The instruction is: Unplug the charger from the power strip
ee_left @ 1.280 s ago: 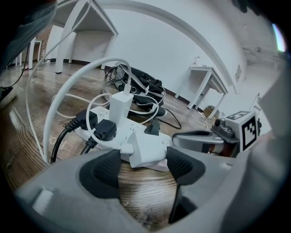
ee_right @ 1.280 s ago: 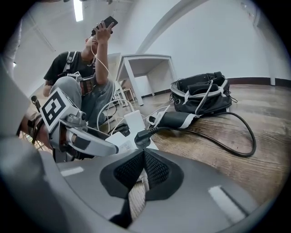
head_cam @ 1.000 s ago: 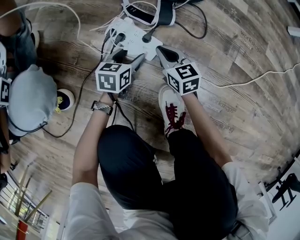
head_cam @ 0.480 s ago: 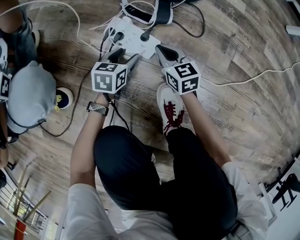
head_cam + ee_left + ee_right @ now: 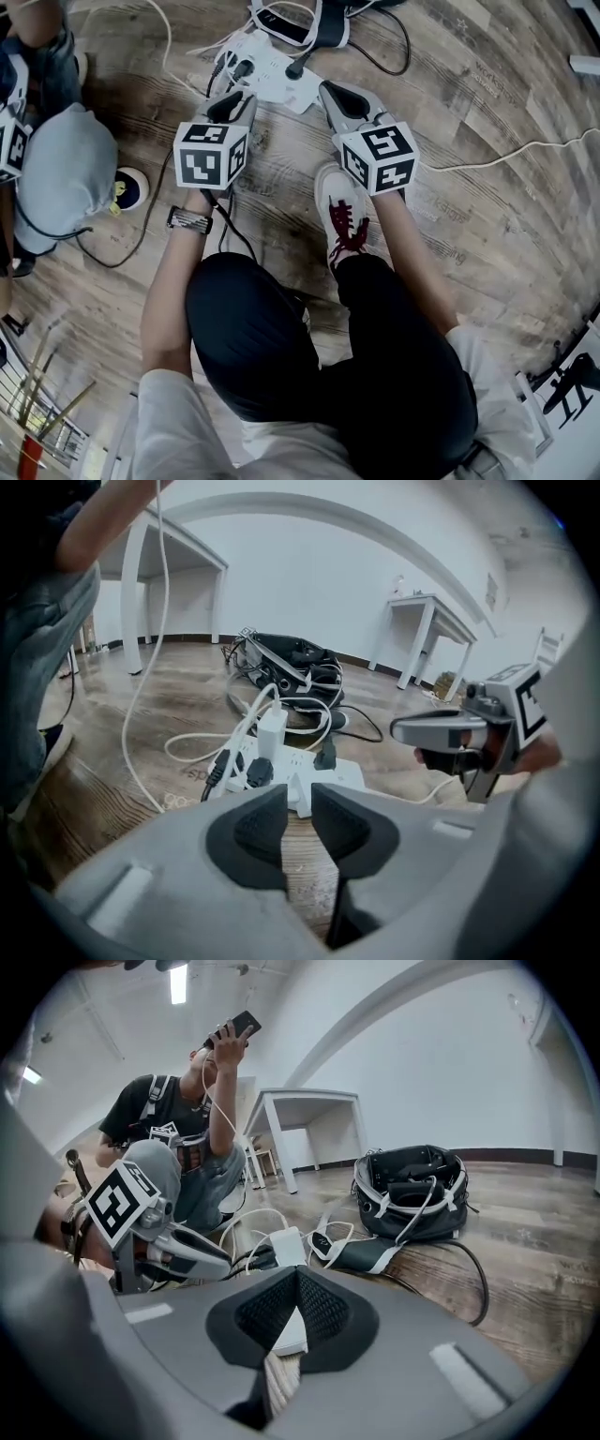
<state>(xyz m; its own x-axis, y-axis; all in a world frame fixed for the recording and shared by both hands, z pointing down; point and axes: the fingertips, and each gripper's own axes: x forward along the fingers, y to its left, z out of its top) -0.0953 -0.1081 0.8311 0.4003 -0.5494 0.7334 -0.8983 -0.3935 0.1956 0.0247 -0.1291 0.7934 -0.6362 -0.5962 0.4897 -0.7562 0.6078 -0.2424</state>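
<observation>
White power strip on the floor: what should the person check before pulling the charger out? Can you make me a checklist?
1. White block charger seated in the white power strip: ok, it stands upright in its socket, ready to pull.
2. Left gripper around the charger: not ok. Its jaws are closing with nothing between them, short of the strip.
3. Right gripper steadying the strip: not ok. It is shut and held off to the strip's side.
4. Round black plugs out of the way: not ok. They sit close beside the charger.
5. Strip will stay put when pulled: cannot tell.
</observation>
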